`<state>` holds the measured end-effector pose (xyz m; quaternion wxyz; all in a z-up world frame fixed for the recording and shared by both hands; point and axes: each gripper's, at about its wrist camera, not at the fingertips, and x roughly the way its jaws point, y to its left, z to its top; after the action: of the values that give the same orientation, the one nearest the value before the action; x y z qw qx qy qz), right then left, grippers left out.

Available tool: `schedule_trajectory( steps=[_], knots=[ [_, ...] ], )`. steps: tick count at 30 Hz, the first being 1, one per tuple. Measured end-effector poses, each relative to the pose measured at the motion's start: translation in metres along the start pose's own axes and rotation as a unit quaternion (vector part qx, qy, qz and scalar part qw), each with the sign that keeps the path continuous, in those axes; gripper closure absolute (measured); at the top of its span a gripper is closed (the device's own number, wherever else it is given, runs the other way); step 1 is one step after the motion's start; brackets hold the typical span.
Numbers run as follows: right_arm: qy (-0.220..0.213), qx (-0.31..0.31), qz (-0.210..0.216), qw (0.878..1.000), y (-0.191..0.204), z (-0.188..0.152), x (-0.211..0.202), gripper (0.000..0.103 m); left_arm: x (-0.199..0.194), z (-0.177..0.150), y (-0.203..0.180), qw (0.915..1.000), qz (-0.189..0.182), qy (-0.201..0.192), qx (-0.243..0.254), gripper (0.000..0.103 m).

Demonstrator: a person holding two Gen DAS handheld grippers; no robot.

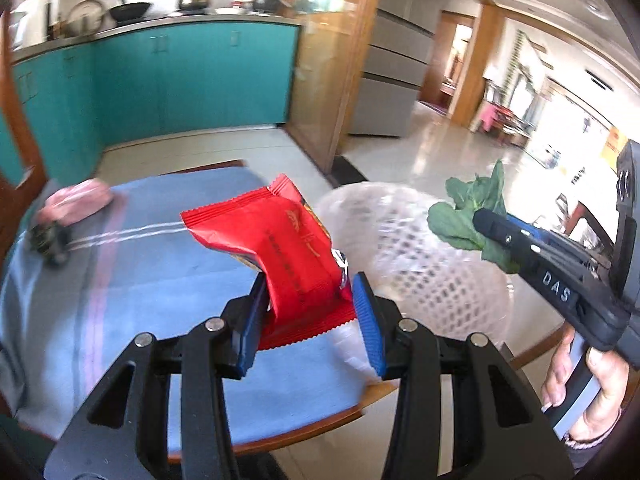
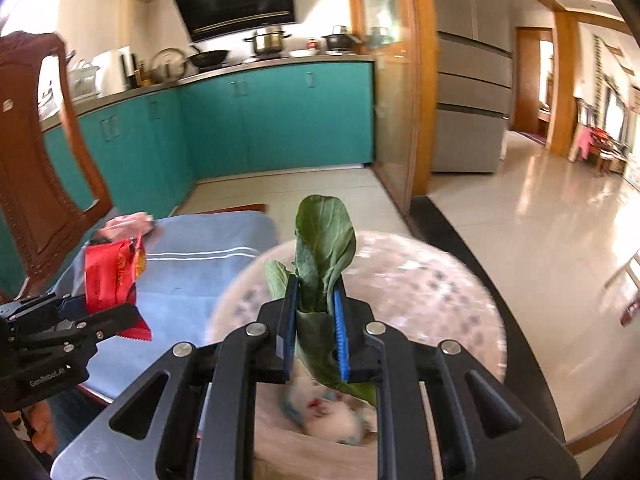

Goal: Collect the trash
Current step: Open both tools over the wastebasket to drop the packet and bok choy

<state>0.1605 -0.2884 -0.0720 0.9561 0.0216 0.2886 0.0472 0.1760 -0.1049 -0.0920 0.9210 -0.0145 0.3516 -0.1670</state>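
Observation:
My left gripper (image 1: 310, 284) is shut on a crumpled red snack wrapper (image 1: 276, 240), held above the blue tablecloth (image 1: 140, 280). In the right wrist view the same red wrapper (image 2: 108, 276) shows at the left in the left gripper (image 2: 116, 316). My right gripper (image 2: 316, 296) is shut on a green vegetable leaf (image 2: 324, 232), which hangs over a pale perforated waste basket (image 2: 440, 280). From the left wrist view the right gripper (image 1: 486, 220) carries the leaf (image 1: 468, 208) above the basket (image 1: 420, 248). Crumpled white paper (image 2: 336, 416) lies inside the basket.
A pink cloth-like item (image 1: 80, 200) and a small dark object (image 1: 50, 240) lie at the table's far left. A carved wooden chair back (image 2: 40, 152) stands left. Teal kitchen cabinets (image 2: 280, 120) and a grey refrigerator (image 2: 472, 112) are behind; tiled floor (image 2: 540, 240) spreads right.

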Motion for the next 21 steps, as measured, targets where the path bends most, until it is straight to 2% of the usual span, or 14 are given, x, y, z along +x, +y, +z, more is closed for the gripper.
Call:
schedule_trajectory(
  steps=[5, 12, 17, 21],
  knots=[
    [-0.002, 0.023, -0.017, 1.0, -0.032, -0.005, -0.004, 0.086, 0.029, 0.018, -0.031, 0.9989, -0.038, 0.014, 0.025, 0.059],
    [-0.006, 0.047, -0.038, 0.998, -0.068, -0.012, -0.012, 0.086, 0.089, 0.026, -0.063, 0.9933, -0.084, 0.063, 0.049, 0.059],
    [-0.003, 0.06, -0.046, 0.997, -0.08, -0.016, -0.012, 0.086, 0.109, 0.019, -0.068, 0.9908, -0.09, 0.079, 0.062, 0.055],
    [0.003, 0.064, -0.036, 0.997, -0.078, -0.018, -0.006, 0.086, 0.104, 0.023, -0.065, 0.992, -0.084, 0.071, 0.062, 0.044]
  ],
)
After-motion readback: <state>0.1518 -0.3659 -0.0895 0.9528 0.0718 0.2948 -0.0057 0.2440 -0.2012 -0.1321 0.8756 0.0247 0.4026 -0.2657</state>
